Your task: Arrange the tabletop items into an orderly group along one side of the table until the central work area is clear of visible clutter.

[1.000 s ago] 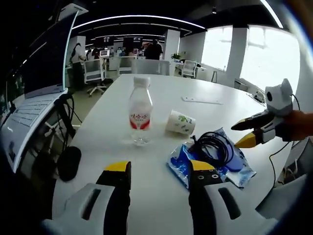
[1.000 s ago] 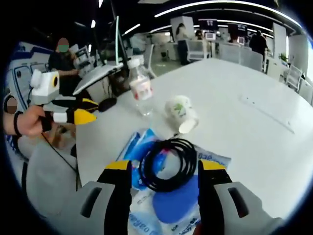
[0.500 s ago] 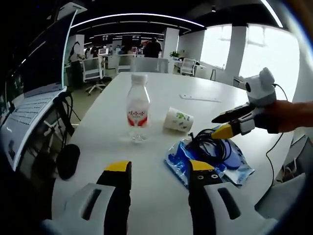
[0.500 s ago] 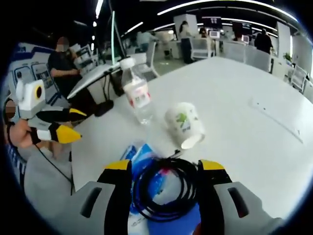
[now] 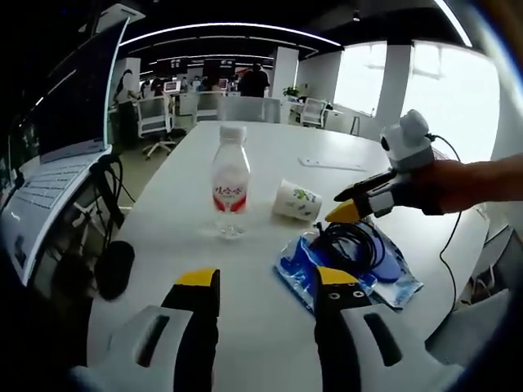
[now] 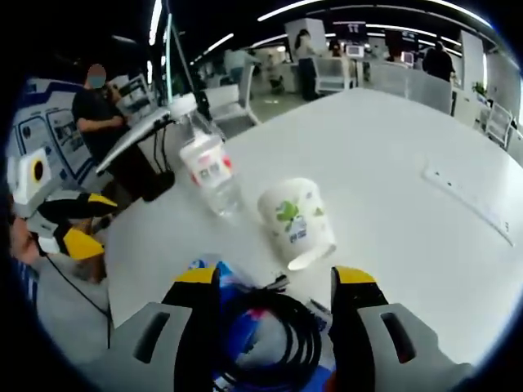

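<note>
A clear water bottle (image 5: pixel 231 184) with a red label stands on the white table (image 5: pixel 245 343). To its right a paper cup (image 5: pixel 297 200) lies on its side. Nearer, a coiled black cable (image 5: pixel 353 245) rests on a blue packet (image 5: pixel 359 282). My left gripper (image 5: pixel 265 282) is open and empty, short of these things. My right gripper (image 5: pixel 337 207) comes in from the right, open, over the coil's far edge and close to the cup. In the right gripper view the cup (image 6: pixel 296 222) lies just past my open right gripper (image 6: pixel 274 282). The cable (image 6: pixel 278 339) sits low between its jaws, and the bottle (image 6: pixel 204 167) is at the left.
An open laptop (image 5: pixel 49 163) and a black mouse (image 5: pixel 114 269) sit at the table's left side. A flat white strip (image 5: pixel 331 164) lies farther back. My left gripper (image 6: pixel 98 222) shows at the left edge. People and office chairs (image 5: pixel 155 122) stand beyond the table.
My right gripper has moved forward over the packet and cable coil toward the lying cup. The left gripper has stayed almost in place.
</note>
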Available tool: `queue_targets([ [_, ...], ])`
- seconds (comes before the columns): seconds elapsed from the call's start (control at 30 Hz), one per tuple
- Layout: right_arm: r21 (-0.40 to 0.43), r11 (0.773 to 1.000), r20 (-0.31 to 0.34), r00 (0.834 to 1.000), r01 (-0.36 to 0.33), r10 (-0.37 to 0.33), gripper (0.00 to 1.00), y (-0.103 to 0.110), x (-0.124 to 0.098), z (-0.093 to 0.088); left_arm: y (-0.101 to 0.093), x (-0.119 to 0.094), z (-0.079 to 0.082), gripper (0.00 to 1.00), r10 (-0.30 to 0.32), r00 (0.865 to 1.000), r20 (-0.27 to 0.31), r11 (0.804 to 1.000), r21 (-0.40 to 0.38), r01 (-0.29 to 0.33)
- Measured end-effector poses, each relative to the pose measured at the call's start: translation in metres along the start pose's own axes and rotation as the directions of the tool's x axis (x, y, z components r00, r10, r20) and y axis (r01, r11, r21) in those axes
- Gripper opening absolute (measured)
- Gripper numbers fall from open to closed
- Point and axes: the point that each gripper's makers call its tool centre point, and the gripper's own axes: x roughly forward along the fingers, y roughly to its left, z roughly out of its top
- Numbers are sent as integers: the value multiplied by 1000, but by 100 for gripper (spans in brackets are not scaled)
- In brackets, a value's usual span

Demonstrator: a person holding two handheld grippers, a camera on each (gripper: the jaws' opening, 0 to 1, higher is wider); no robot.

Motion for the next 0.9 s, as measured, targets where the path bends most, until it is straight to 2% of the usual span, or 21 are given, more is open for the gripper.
queue_targets([
  [0.13, -7, 1000, -16, 1000, 21, -21, 53, -10, 10, 5, 0, -1, -2, 45, 0, 1000, -2, 1000, 0, 0],
  [0.2, 22, 1000, -7, 1000, 12, -12, 53, -14, 16, 10, 1, -2, -4, 46, -5, 1000, -2, 1000, -11, 5],
  [0.73, -11, 1000, -58, 998, -18, 17, 51, -13, 45, 13, 12, -6, -14, 46, 16, 1000, -10, 1000, -27, -17],
  [0.9, -53, 999, -81, 997, -2, -2, 43, -20, 52, 12, 13, -8, -14, 45, 22, 1000, -5, 999, -31, -22],
])
